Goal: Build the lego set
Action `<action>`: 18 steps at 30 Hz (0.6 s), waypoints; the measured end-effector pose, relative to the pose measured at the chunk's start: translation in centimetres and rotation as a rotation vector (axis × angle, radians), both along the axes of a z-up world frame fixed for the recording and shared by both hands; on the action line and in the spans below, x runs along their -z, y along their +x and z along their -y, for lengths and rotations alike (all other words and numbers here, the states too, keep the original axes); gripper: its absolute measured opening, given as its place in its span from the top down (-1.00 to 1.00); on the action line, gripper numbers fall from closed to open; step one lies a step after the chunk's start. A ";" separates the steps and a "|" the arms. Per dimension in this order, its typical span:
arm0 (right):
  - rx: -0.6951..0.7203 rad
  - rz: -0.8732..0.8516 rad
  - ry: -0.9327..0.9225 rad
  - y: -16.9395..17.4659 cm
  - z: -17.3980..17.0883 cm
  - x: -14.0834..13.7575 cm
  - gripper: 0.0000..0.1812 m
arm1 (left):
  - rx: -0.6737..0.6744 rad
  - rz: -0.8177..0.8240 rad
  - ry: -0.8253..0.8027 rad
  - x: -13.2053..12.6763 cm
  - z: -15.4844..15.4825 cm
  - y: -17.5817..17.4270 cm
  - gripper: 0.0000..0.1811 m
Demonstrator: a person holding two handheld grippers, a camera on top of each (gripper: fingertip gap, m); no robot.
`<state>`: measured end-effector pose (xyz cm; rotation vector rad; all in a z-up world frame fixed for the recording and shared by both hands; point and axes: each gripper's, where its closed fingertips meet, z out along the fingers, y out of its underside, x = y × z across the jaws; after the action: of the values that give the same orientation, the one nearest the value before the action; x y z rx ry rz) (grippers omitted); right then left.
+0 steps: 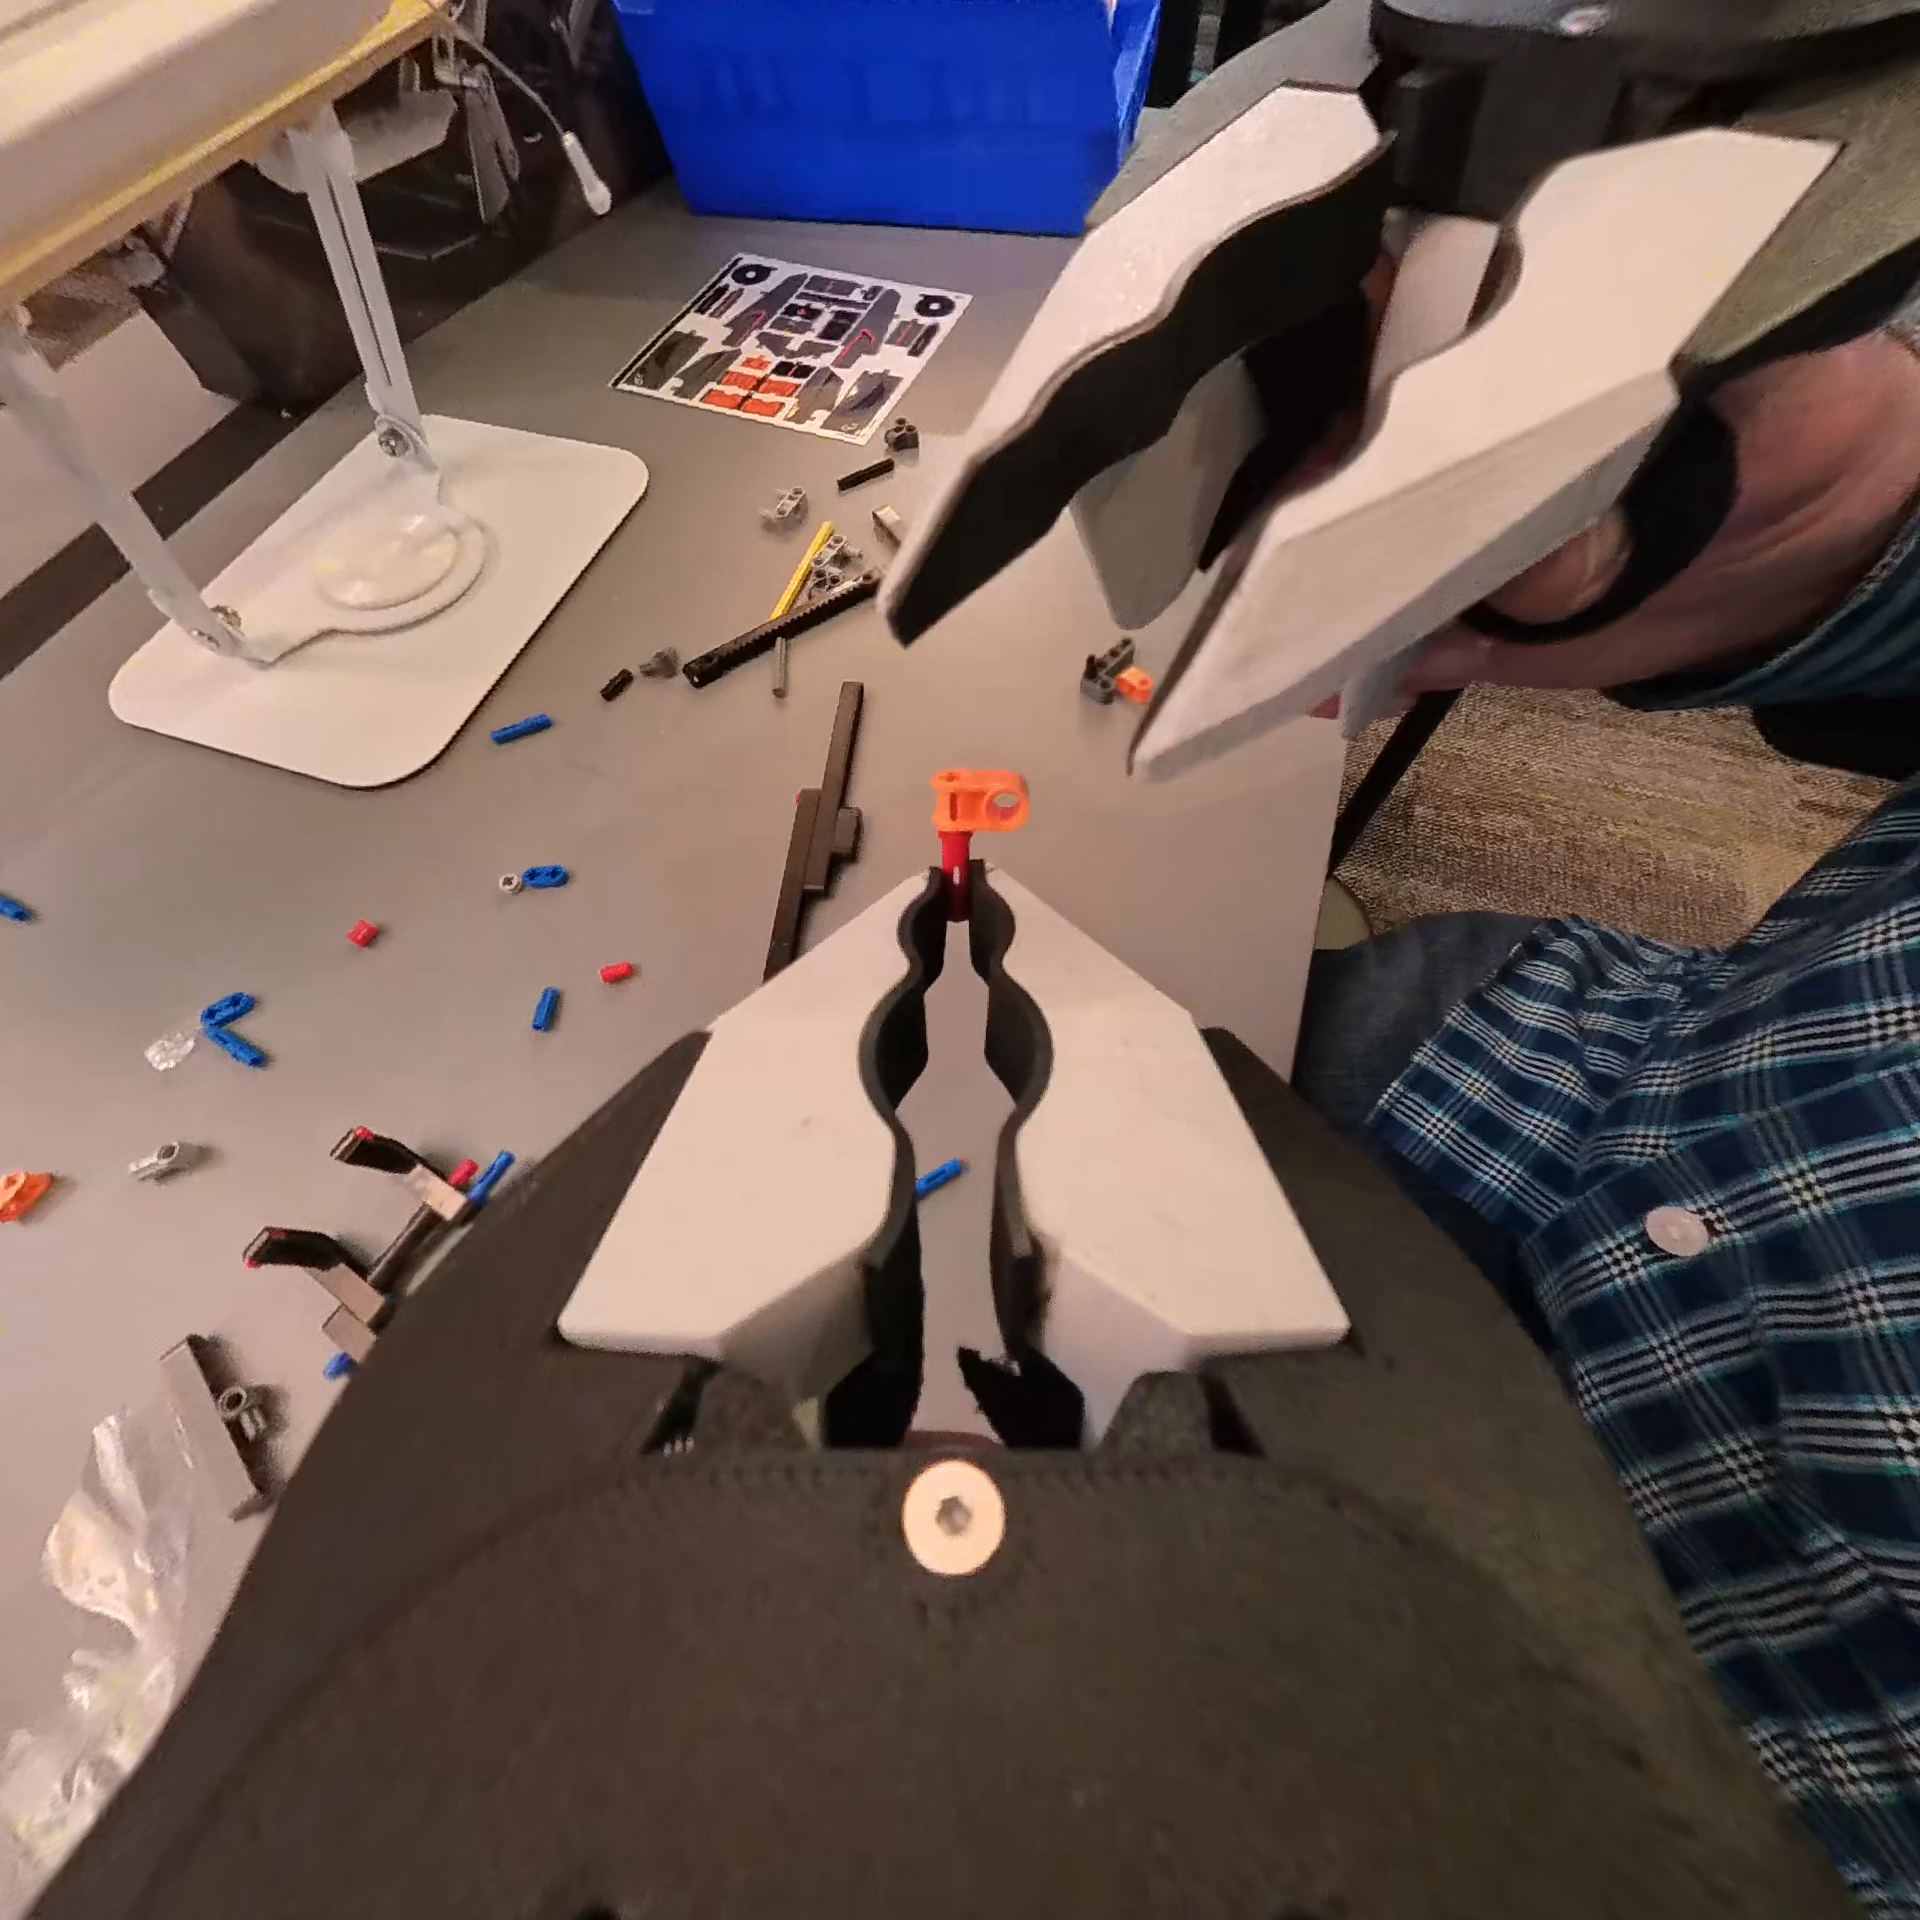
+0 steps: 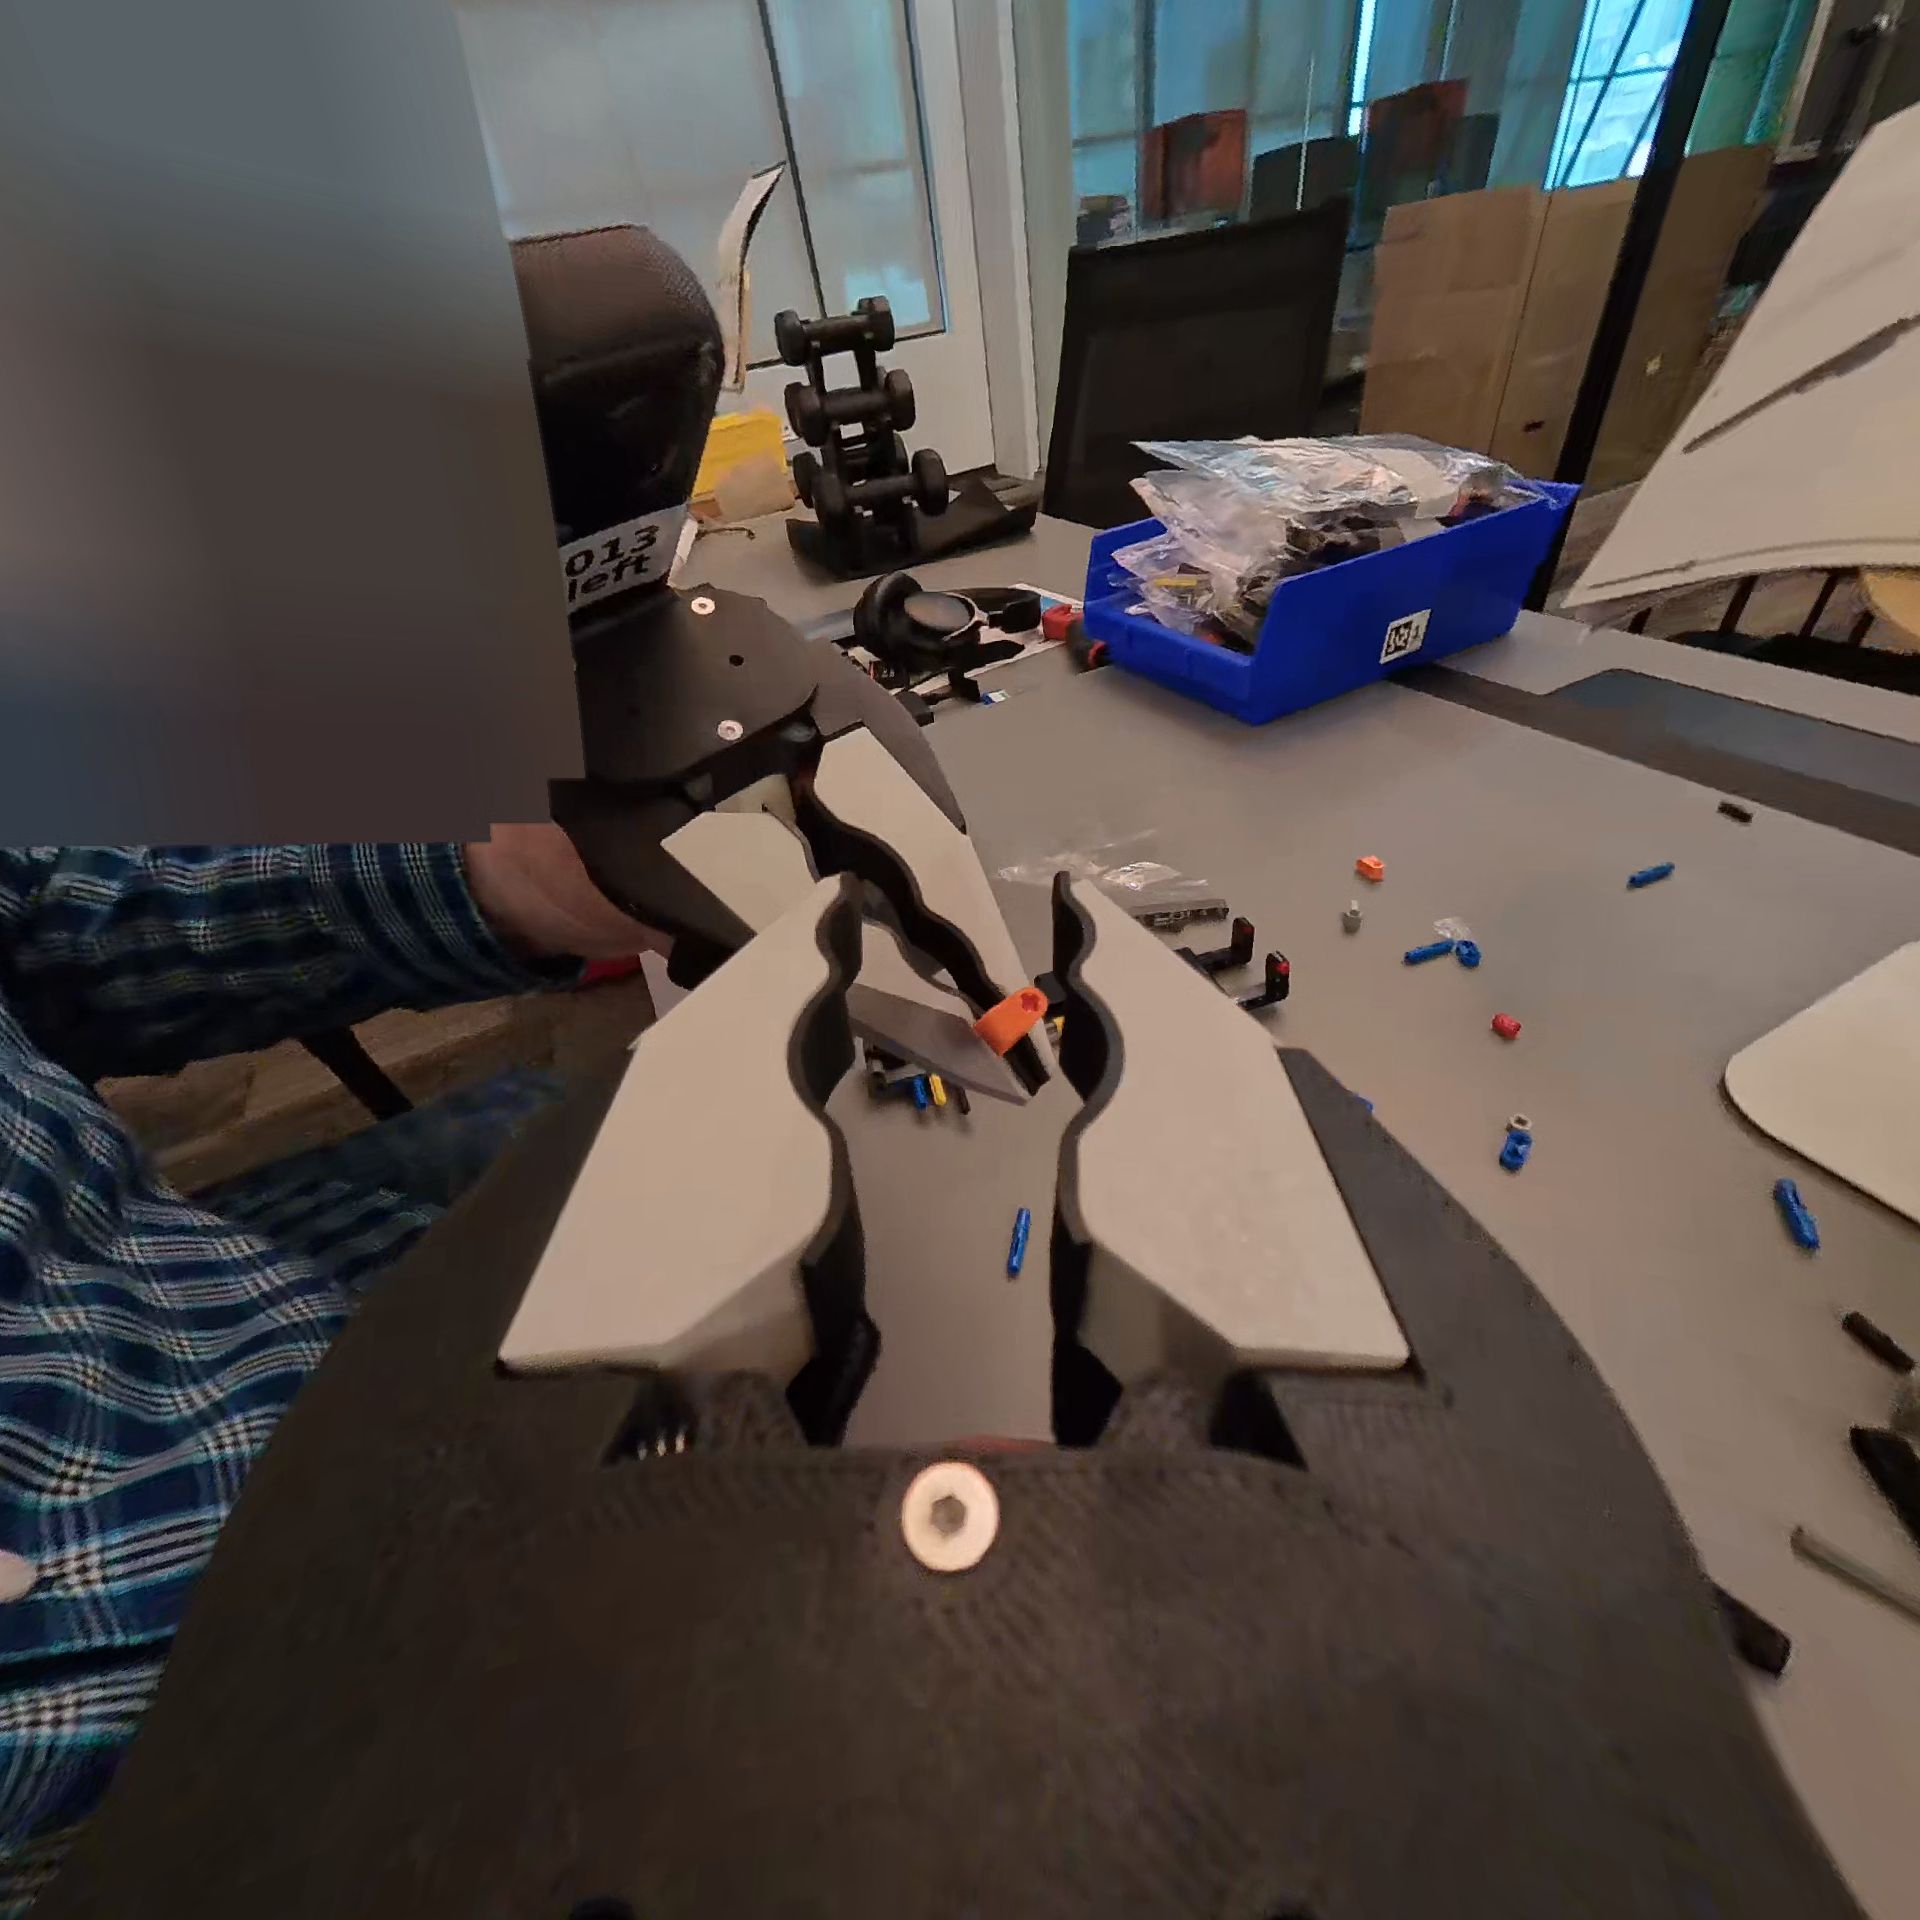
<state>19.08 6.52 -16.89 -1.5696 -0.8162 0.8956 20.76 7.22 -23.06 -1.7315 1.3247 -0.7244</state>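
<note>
Red axle and orange connector pinched in the left gripper, blue parts bin at the back of the table.

The blue bin (image 2: pixel 1320 623) sits at the far side of the grey table (image 1: pixel 1091 852) and is heaped with clear plastic bags (image 2: pixel 1309 499) of lego pieces (their contents too jumbled to sort out). The left gripper (image 1: pixel 958 878) has its tips pressed together on a red axle (image 1: pixel 953 871), with an orange connector (image 1: pixel 977 800) seated on the axle's free end, held up above the table. The right gripper (image 2: pixel 956 904) is spread apart and holds nothing; it hovers just beside the orange connector (image 2: pixel 1010 1018), not touching it. Loose blue pins (image 1: pixel 520 729), a black beam (image 1: pixel 821 831) and a sticker sheet (image 1: pixel 795 343) lie scattered on the table.
</note>
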 end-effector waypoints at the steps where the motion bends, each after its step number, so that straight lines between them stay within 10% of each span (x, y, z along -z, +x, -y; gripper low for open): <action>1: -0.007 0.017 0.011 -0.2 0.0 0.3 0.61 | -0.003 0.000 -0.006 0.1 -0.1 -0.2 0.98; 18: -0.110 0.134 0.090 -1.9 -0.1 2.8 0.60 | 0.016 -0.023 -0.065 1.9 0.2 -1.2 0.98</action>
<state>17.22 6.59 -19.70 -1.5300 -1.0330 0.8273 19.54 6.98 -24.95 -1.7875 1.3453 -0.7661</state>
